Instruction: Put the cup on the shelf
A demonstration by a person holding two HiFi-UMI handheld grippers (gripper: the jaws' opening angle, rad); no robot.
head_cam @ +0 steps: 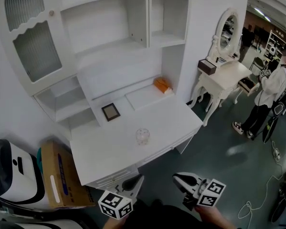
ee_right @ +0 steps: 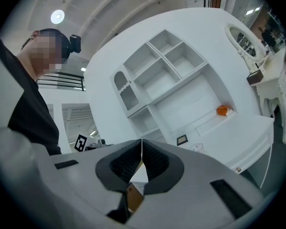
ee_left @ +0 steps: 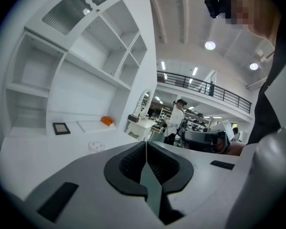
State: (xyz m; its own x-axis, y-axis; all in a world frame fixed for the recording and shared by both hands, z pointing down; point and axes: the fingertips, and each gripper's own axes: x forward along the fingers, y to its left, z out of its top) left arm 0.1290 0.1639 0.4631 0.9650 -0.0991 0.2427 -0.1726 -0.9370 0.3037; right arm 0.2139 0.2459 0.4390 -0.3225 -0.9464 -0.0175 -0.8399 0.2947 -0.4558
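Note:
A clear glass cup (head_cam: 143, 136) stands near the middle of the white desk (head_cam: 109, 149); it also shows small in the left gripper view (ee_left: 96, 147) and the right gripper view (ee_right: 198, 147). The white shelf unit (head_cam: 128, 37) rises behind the desk with bare compartments. My left gripper (head_cam: 137, 180) and right gripper (head_cam: 177, 178) hang low in front of the desk's near edge, well short of the cup. Both are shut with nothing between their jaws, as seen in the left gripper (ee_left: 146, 149) and right gripper (ee_right: 142, 147) views.
A small dark picture frame (head_cam: 111, 111) and an orange box (head_cam: 163, 85) sit at the back of the desk. A cardboard box (head_cam: 61, 175) stands left of it. A white dressing table with mirror (head_cam: 224, 75) and a standing person (head_cam: 269, 94) are at the right; cables lie on the floor.

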